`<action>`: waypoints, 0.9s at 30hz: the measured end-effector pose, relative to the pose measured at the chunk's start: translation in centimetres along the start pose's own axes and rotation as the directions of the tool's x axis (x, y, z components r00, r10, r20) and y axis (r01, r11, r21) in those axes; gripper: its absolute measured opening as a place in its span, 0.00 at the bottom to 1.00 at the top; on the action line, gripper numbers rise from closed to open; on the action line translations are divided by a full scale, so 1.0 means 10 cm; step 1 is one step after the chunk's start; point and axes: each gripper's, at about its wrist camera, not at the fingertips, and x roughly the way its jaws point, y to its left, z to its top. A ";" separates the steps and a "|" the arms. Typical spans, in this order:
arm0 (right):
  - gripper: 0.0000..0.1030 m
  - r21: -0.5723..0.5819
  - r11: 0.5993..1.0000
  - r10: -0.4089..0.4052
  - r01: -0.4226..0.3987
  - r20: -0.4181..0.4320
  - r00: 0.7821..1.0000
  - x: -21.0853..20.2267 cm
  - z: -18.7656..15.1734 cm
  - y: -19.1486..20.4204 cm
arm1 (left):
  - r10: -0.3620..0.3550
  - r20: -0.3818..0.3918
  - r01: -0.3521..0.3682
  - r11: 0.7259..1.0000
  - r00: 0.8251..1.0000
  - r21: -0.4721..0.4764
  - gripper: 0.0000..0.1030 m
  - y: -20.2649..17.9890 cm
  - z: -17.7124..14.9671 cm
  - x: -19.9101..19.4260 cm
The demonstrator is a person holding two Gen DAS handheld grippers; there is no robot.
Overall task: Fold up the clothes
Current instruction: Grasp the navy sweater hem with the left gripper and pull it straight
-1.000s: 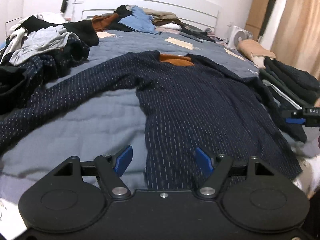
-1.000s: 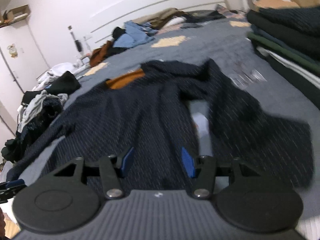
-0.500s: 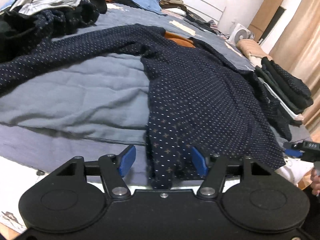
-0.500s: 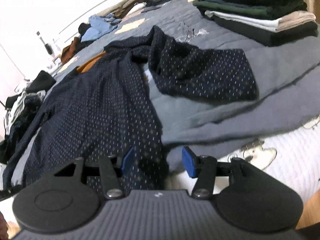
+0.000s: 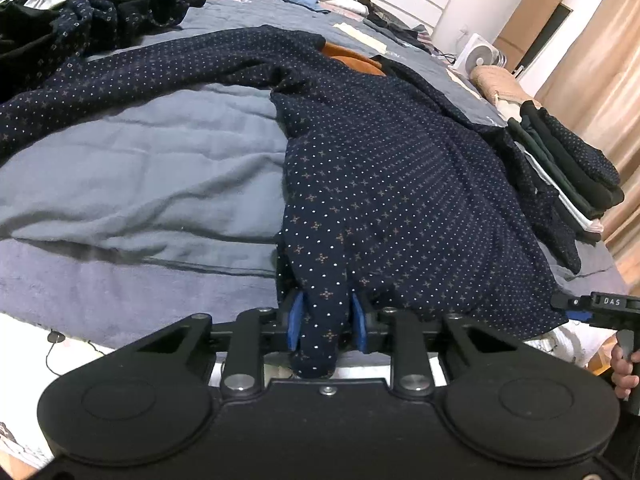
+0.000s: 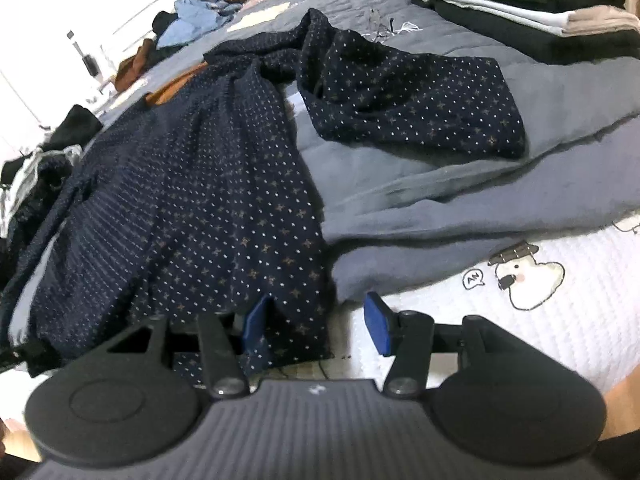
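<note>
A navy dotted shirt (image 5: 400, 184) with an orange collar lining lies spread on the bed. Its left sleeve (image 5: 160, 68) stretches out flat, and its right sleeve (image 6: 412, 100) lies bent on the blanket. My left gripper (image 5: 327, 316) is at the near hem, its jaws closing, and a bunched fold of hem fills the gap between the blue pads. My right gripper (image 6: 318, 320) stands open at the hem's right corner of the shirt (image 6: 200, 200). Fabric lies against its left pad, with a gap to the right pad. That gripper (image 5: 592, 308) also shows at the right edge of the left wrist view.
A stack of folded clothes (image 5: 568, 168) (image 6: 520, 8) sits at the bed's right side. Unfolded garments (image 5: 92, 8) are heaped at the far left and by the headboard. The grey blanket (image 5: 140, 168) covers a white cartoon-print quilt (image 6: 528, 276). A small fan (image 5: 478, 56) stands beyond the bed.
Both grippers have dropped to the shirt's near hem. The left jaws have narrowed from wide apart onto a fold of hem. The right jaws kept their width.
</note>
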 end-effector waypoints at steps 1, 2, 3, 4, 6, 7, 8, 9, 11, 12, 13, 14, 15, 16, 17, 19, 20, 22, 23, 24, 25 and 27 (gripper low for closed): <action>0.51 0.002 1.000 -0.003 0.003 -0.007 1.000 0.01 -0.01 0.00 | -0.003 0.001 0.003 1.000 1.000 0.001 0.23 0.00 0.00 0.00; 0.51 0.004 1.000 -0.002 0.002 -0.010 1.000 0.01 -0.01 0.00 | -0.004 0.000 0.004 1.000 1.000 0.002 0.22 -0.01 0.00 0.00; 0.51 0.006 1.000 -0.002 0.002 -0.012 1.000 0.01 -0.02 0.00 | -0.004 -0.001 0.004 1.000 1.000 0.004 0.22 -0.02 0.00 0.00; 0.51 0.006 1.000 -0.002 0.002 -0.015 1.000 0.01 -0.03 0.01 | -0.001 -0.003 0.001 1.000 1.000 0.006 0.22 -0.03 0.00 0.01; 0.51 0.002 1.000 -0.004 0.004 -0.025 1.000 0.02 -0.03 0.02 | 0.008 -0.012 -0.008 1.000 1.000 0.012 0.22 -0.04 0.00 0.04; 0.51 0.003 1.000 -0.005 0.005 -0.030 1.000 0.03 -0.03 0.02 | 0.014 -0.017 -0.014 1.000 1.000 0.014 0.22 -0.05 0.00 0.04; 0.51 0.003 1.000 -0.008 0.008 -0.034 0.999 0.04 -0.03 0.02 | 0.017 -0.017 -0.017 1.000 1.000 0.019 0.22 -0.06 0.00 0.05; 0.51 0.003 1.000 -0.011 0.011 -0.037 0.999 0.05 -0.03 0.03 | 0.023 -0.014 -0.022 0.999 1.000 0.024 0.22 -0.07 0.00 0.04; 0.51 -0.004 1.000 -0.015 0.015 -0.038 0.999 0.05 -0.04 0.04 | 0.027 -0.011 -0.026 0.999 1.000 0.026 0.22 -0.08 0.00 0.04; 0.51 -0.011 1.000 -0.016 0.015 -0.038 0.999 0.05 -0.05 0.06 | 0.026 -0.010 -0.025 0.999 1.000 0.028 0.22 -0.09 -0.01 0.04; 0.51 -0.020 1.000 -0.015 0.014 -0.038 0.999 0.06 -0.06 0.07 | 0.024 -0.010 -0.023 0.999 1.000 0.029 0.22 -0.09 -0.01 0.04; 0.51 -0.032 0.999 -0.016 0.014 -0.041 0.999 0.08 -0.06 0.09 | 0.023 -0.010 -0.022 0.999 1.000 0.028 0.22 -0.08 -0.01 0.04; 0.51 -0.043 0.999 -0.018 0.016 -0.044 0.999 0.09 -0.07 0.10 | 0.023 -0.010 -0.023 0.999 1.000 0.026 0.22 -0.08 -0.01 0.04; 0.50 -0.054 0.998 -0.025 0.022 -0.045 0.999 0.11 -0.08 0.11 | 0.025 -0.011 -0.025 0.999 1.000 0.023 0.22 -0.07 -0.01 0.04; 0.50 -0.065 0.998 -0.030 0.027 -0.042 0.999 0.12 -0.09 0.13 | 0.026 -0.010 -0.026 0.999 1.000 0.021 0.21 -0.07 -0.01 0.04; 0.34 -0.065 0.998 -0.019 0.016 -0.048 0.999 0.12 -0.10 0.13 | 0.018 -0.006 -0.018 1.000 1.000 0.020 0.09 -0.07 -0.02 0.02; 0.24 -0.060 0.998 -0.008 0.005 -0.053 0.999 0.12 -0.11 0.13 | 0.013 -0.003 -0.013 1.000 1.000 0.019 0.08 -0.06 -0.02 0.02; 0.07 -0.024 0.999 0.021 -0.023 -0.063 0.998 0.10 -0.11 0.10 | -0.001 0.001 0.001 1.000 1.000 0.009 0.07 -0.05 -0.03 0.00; 0.06 -0.009 1.000 0.026 -0.026 -0.061 0.998 0.07 -0.11 0.09 | 0.001 -0.005 -0.001 1.000 1.000 -0.004 0.07 -0.03 -0.04 -0.01; 0.06 0.010 0.999 0.034 -0.033 -0.057 0.998 0.04 -0.10 0.06 | 0.003 -0.012 -0.003 1.000 1.000 -0.016 0.06 -0.01 -0.05 -0.02; 0.06 0.030 0.999 0.044 -0.042 -0.053 0.998 0.01 -0.09 0.04 | 0.006 -0.018 -0.006 1.000 1.000 -0.028 0.06 0.02 -0.06 -0.03; 0.05 0.076 0.995 0.072 -0.069 -0.041 0.997 -0.09 -0.08 -0.03 | 0.012 -0.036 -0.014 0.998 0.999 -0.057 0.06 0.07 -0.09 -0.06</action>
